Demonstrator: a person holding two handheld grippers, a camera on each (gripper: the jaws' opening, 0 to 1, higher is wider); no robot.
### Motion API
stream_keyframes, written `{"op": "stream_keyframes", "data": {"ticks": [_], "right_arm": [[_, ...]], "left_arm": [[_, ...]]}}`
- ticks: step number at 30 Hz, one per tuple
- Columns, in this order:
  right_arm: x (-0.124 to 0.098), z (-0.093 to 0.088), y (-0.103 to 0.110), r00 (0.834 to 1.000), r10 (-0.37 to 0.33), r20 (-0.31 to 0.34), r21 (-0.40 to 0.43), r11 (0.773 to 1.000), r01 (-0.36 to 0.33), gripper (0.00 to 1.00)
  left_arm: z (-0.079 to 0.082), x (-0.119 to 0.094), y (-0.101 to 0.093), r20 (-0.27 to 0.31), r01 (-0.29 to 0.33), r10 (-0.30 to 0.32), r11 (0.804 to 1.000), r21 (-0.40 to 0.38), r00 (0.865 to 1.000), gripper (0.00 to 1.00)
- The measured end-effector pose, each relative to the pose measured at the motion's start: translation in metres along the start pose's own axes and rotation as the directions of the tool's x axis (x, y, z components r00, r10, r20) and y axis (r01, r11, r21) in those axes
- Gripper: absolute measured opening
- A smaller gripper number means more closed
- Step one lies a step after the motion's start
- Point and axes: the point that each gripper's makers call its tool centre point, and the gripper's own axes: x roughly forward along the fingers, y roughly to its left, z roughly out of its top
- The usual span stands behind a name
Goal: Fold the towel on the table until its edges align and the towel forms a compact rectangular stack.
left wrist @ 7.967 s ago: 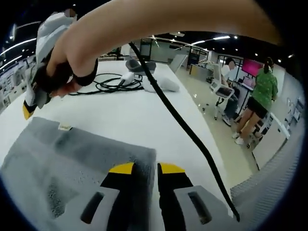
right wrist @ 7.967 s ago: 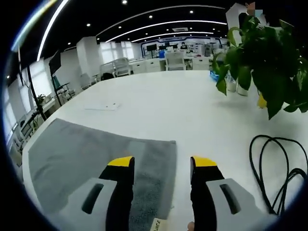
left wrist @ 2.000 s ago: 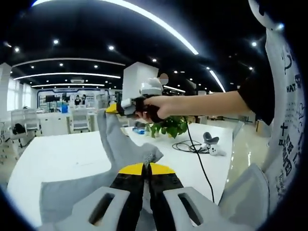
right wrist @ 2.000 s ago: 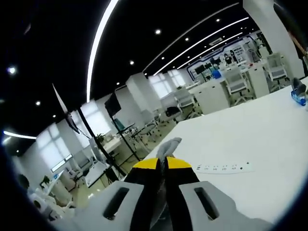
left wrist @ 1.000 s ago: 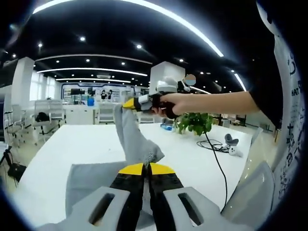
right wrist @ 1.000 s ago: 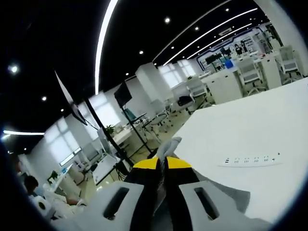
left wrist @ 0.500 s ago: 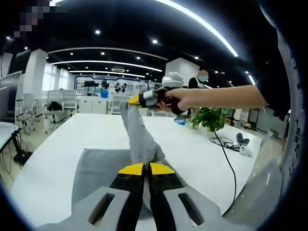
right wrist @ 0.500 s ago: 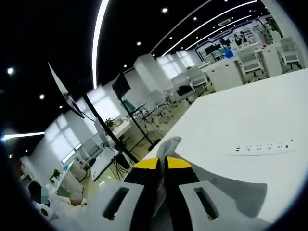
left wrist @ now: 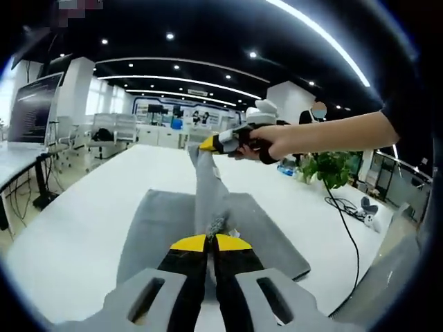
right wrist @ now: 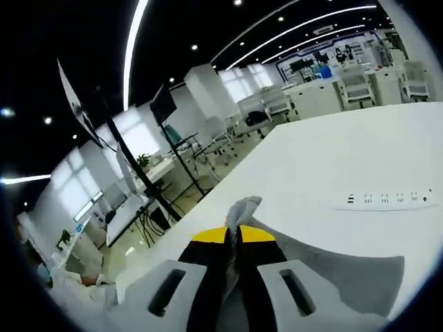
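The grey towel (left wrist: 208, 200) hangs lifted over the counter (left wrist: 69, 228); both grippers' fingers (left wrist: 207, 243) pinch its edge.

1. A large open office with a dark ceiling (left wrist: 138, 28), crossed by long curved light strips (left wrist: 180, 63) and small round spotlights.
2. A broad white surface (left wrist: 62, 228) runs into the room.
3. Behind it stand white desks and office chairs (left wrist: 124, 128).
4. A potted green plant (left wrist: 331, 168) and a coiled black cable (left wrist: 346, 207) sit on the surface.
5. In the right gripper view, bright windows (right wrist: 90, 197) line the far wall, and a white power strip (right wrist: 387, 200) lies on the surface.
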Motion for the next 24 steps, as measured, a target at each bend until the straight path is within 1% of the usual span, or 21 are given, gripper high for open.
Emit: {"op": "stream_keyframes", "data": {"ticks": [1, 2, 4, 6, 8, 10, 11, 12, 14, 15, 17, 20, 22, 24], "right_arm": [[0.008, -0.006, 0.000, 1.000, -0.011, -0.012, 0.008, 1.000, 0.012, 0.02], [0.013, -0.009, 0.001, 1.000, -0.013, -0.016, 0.006, 1.000, 0.013, 0.02], [0.024, -0.015, 0.004, 1.000, -0.016, -0.021, -0.005, 1.000, 0.016, 0.02], [0.034, -0.023, 0.006, 0.999, -0.019, -0.035, -0.020, 1.000, 0.019, 0.02], [0.043, -0.029, 0.008, 0.999, -0.021, -0.044, -0.021, 1.000, 0.020, 0.02], [0.051, -0.034, 0.010, 0.999, -0.022, -0.049, -0.019, 1.000, 0.021, 0.02], [0.054, -0.036, 0.011, 0.998, -0.025, -0.051, -0.026, 0.999, 0.024, 0.02], [0.058, -0.039, 0.010, 0.998, -0.033, -0.058, -0.054, 0.998, 0.030, 0.02], [0.066, -0.044, 0.011, 0.997, -0.033, -0.065, -0.081, 0.996, 0.027, 0.02], [0.068, -0.046, 0.011, 0.997, -0.035, -0.067, -0.078, 0.997, 0.030, 0.02], [0.073, -0.049, 0.011, 0.997, -0.037, -0.071, -0.079, 0.996, 0.032, 0.03], [0.081, -0.055, 0.010, 0.996, -0.041, -0.081, -0.090, 0.995, 0.034, 0.03], [0.085, -0.060, 0.010, 0.995, -0.046, -0.088, -0.089, 0.995, 0.038, 0.03], [0.089, -0.065, 0.010, 0.994, -0.050, -0.094, -0.083, 0.996, 0.042, 0.03]], "left_arm": [[-0.004, 0.000, 0.007, -0.011, -0.028, 0.028, 1.000, -0.009, 1.000, 0.03], [-0.007, 0.001, 0.008, -0.014, -0.024, 0.024, 1.000, -0.003, 1.000, 0.03], [-0.014, 0.001, 0.015, -0.026, -0.047, 0.046, 0.999, -0.016, 0.999, 0.03], [-0.019, 0.001, 0.021, -0.026, -0.056, 0.056, 0.998, -0.025, 0.998, 0.03], [-0.025, -0.001, 0.028, -0.026, -0.079, 0.078, 0.996, -0.039, 0.997, 0.03], [-0.031, -0.002, 0.036, -0.033, -0.106, 0.104, 0.993, -0.053, 0.994, 0.03], [-0.033, -0.003, 0.044, -0.027, -0.136, 0.135, 0.988, -0.066, 0.990, 0.03], [-0.035, -0.003, 0.046, -0.028, -0.137, 0.136, 0.988, -0.073, 0.990, 0.03], [-0.039, -0.001, 0.051, -0.024, -0.147, 0.146, 0.985, -0.091, 0.989, 0.03], [-0.046, 0.000, 0.058, -0.027, -0.149, 0.147, 0.985, -0.091, 0.989, 0.03], [-0.051, 0.002, 0.065, -0.035, -0.156, 0.154, 0.983, -0.095, 0.987, 0.03], [-0.054, 0.003, 0.068, -0.041, -0.167, 0.164, 0.980, -0.104, 0.986, 0.03], [-0.061, 0.004, 0.078, -0.048, -0.188, 0.183, 0.976, -0.114, 0.982, 0.04], [-0.062, 0.003, 0.079, -0.050, -0.196, 0.191, 0.972, -0.130, 0.980, 0.03]]}}
